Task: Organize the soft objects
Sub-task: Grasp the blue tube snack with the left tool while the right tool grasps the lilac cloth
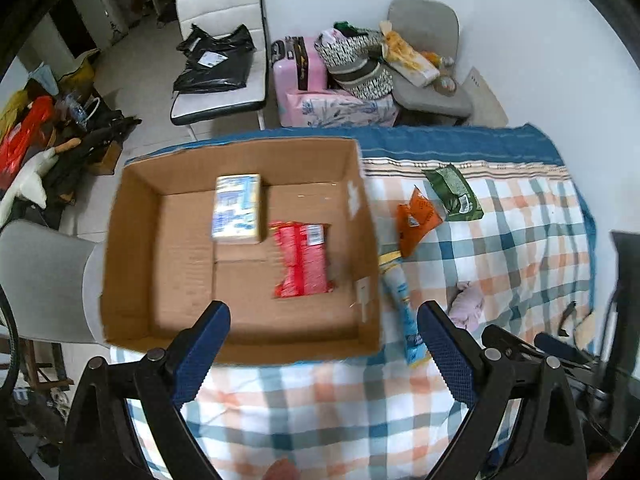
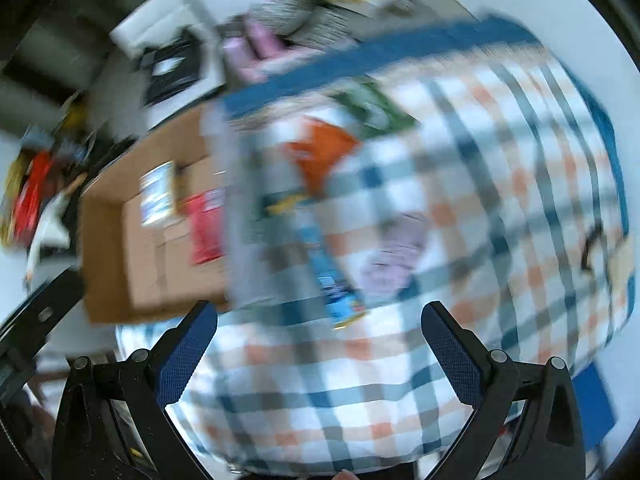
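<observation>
Left gripper (image 1: 324, 320) is sitting nearest the lens, jaws spread wide and holding nothing, hovering over the near wall of the box (image 1: 120, 264). Right gripper (image 2: 320, 320) is likewise gaping wide and carrying nothing; its view is smearing badly. The checked cloth (image 1: 328, 408) is covering the table, with the one box resting on its left side. Inside the box two packs are lying flat: a blue-white pack (image 1: 238, 210) and a red pack (image 1: 304, 260). Outside, four soft things are waiting on the cloth: a long blue tube pack (image 1: 402, 304), a green pouch (image 1: 454, 192), an orange pouch (image 1: 416, 220), a pink bundle (image 1: 466, 304). The tube pack is lying just right of the box, long axis running away from the grippers, just ahead of the right gripper, which looks nearer.
</observation>
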`<state>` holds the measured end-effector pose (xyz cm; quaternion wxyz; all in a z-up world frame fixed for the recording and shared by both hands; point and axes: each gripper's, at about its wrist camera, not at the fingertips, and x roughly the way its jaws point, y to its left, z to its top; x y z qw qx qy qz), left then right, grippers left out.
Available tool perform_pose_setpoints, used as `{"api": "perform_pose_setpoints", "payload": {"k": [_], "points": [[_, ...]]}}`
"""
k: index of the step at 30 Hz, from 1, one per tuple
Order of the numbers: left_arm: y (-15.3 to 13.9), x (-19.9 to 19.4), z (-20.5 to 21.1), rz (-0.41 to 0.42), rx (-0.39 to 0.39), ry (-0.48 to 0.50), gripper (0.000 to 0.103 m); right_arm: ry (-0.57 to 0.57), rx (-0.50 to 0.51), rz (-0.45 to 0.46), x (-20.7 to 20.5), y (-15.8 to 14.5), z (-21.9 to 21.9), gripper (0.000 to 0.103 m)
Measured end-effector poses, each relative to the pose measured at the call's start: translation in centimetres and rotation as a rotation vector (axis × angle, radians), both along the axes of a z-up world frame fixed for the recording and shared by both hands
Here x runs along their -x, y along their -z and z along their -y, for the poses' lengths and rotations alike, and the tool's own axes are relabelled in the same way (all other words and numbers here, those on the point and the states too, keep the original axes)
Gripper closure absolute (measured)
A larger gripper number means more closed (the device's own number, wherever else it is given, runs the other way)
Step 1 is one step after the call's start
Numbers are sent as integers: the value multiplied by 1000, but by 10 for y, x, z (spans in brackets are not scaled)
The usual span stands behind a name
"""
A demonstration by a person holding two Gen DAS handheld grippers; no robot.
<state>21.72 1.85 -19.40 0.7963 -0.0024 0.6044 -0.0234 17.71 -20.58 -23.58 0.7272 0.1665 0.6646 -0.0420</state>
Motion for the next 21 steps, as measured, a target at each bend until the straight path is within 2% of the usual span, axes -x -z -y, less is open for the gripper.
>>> {"api": "perform_pose_setpoints", "payload": {"k": [2,6,8,11,13,14,16,21], "points": [[14,-13,19,-20,-29,10,7,76,-38,-63,-7,37,28,0],[39,-34,46,-56,-84,19,7,188,-137,-160,-16,104,58,1],[50,-42,56,-72,-112,26,7,223,-185,-205,-19,134,62,9],[63,-45,70,-100,-126,38,7,245,-247,-247,-21,166,62,26],[72,-44,80,-128,-117,51,7,241,-246,-274,-21,178,63,56],[76,-42,85,-139,-106,53,7,229,-237,-276,-21,179,64,62],[84,-35,97,-160,-77,46,7,185,-234,-270,-17,175,70,69],[116,-14,133,-228,-10,52,7,66,-77,-248,-5,155,102,70]]}}
